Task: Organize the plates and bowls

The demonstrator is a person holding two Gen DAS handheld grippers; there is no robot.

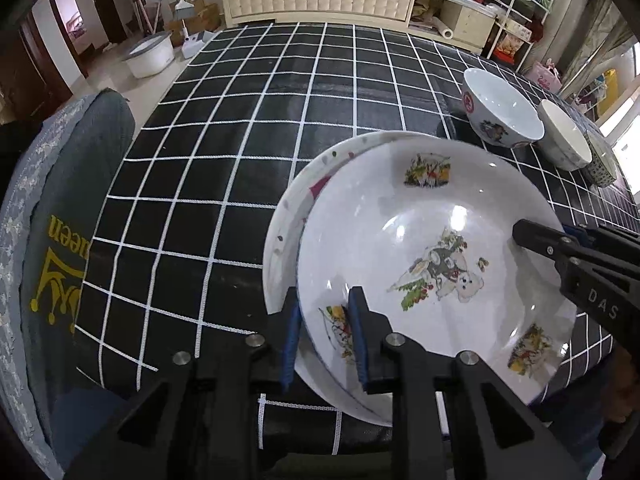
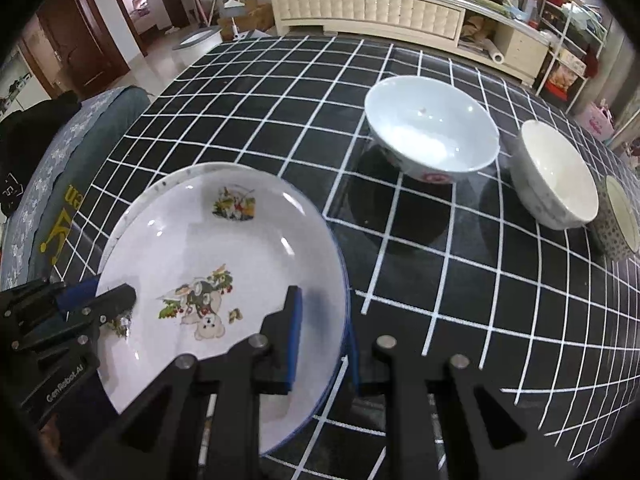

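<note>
Checked cloth in black with white lines covers the surface [image 1: 248, 128], the largest thing in view. On it, near the front edge, sits a speckled plate [image 1: 292, 200], and right over that comes the cartoon plate [image 1: 400, 240], white with a bear print in its middle; its left part overlaps the speckled one, whose rim shows only as a crescent to the left and behind. Whether the two plates touch cannot be told.

Both claws grip the cartoon plate from opposite sides. The left claw [image 1: 326, 336] is clamped on the near-left rim, one blue pad outside and under the rim, the other inside the dish. The right claw [image 2: 322, 336] is clamped on the right rim in the same way, inner finger over the white face, outer finger beyond the edge.

Farther back to the right stand three bowls in a row: a white bowl with red marks [image 2: 432, 128], a speckled grey bowl [image 2: 556, 176] just beside it, and a dotted bowl [image 2: 620, 216] at the frame's edge, against the grey one.
</note>
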